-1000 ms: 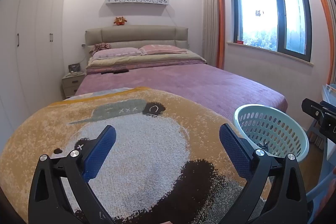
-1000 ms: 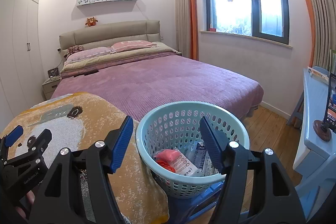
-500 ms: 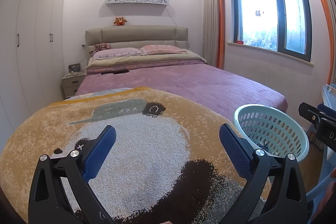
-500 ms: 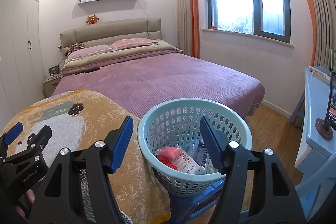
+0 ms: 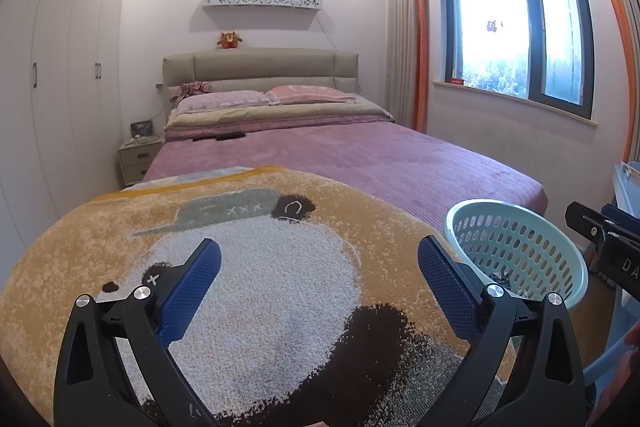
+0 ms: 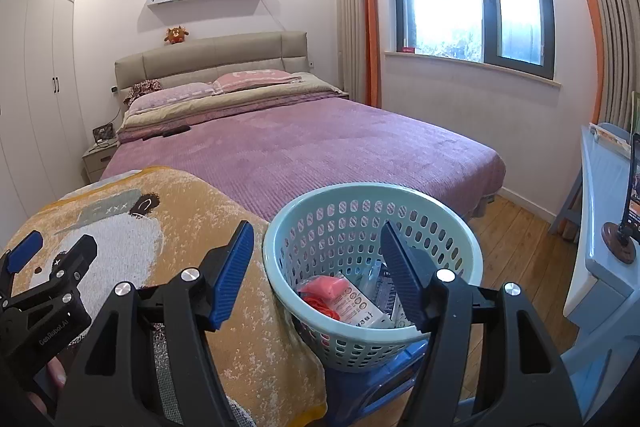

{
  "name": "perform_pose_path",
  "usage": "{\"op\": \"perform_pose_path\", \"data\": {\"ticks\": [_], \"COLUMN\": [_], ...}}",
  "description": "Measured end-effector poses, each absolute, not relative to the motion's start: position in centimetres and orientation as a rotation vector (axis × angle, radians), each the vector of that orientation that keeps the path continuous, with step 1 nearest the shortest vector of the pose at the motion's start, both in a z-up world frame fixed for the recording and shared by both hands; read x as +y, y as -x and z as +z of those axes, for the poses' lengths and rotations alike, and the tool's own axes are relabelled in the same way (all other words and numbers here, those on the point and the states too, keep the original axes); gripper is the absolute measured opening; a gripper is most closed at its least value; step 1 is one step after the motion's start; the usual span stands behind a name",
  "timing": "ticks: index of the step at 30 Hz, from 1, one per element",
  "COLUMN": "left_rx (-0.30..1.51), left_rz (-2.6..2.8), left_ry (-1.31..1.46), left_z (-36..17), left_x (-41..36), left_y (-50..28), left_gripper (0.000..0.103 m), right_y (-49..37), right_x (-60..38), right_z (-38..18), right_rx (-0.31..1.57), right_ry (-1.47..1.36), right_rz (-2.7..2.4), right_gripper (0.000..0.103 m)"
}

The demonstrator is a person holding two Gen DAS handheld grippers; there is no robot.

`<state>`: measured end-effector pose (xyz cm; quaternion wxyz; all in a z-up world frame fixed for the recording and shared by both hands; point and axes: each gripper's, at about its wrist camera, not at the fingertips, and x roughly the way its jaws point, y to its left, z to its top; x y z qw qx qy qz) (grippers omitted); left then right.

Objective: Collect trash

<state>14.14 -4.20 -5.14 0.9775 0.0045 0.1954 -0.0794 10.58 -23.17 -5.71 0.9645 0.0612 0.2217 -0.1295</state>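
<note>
— Bedroom, then: what's nearest the cameras?

— Bear-print blanket draped over the near end of the purple bed, with a pale green perforated basket just to its right, standing on a blue stool.

— And the trash?

— Already in the basket: a red wrapper and a white packet lie at the bottom, probably so everything gathers in one place.

— Grippers?

— Left gripper hovers over the blanket, fingers wide, nothing between them. Right gripper straddles the basket's near rim, fingers moderately apart and empty, likely placed for dropping items in.
</note>
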Motion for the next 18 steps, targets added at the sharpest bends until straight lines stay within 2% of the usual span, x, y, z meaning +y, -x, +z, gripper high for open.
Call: {"op": "perform_pose_path", "data": {"ticks": [18], "left_rx": [0.388], "left_rz": [-0.147], "left_ry": [-0.023], "left_z": [-5.2], "left_x": [-4.39], "left_y": [-14.03], "left_gripper": [0.096], "right_y": [-10.38], "right_x": [-23.3], "right_z": [-5.64], "right_rx": [0.446], "right_ry": [-0.132], "right_rz": [-0.271], "right_gripper": [0.062]}}
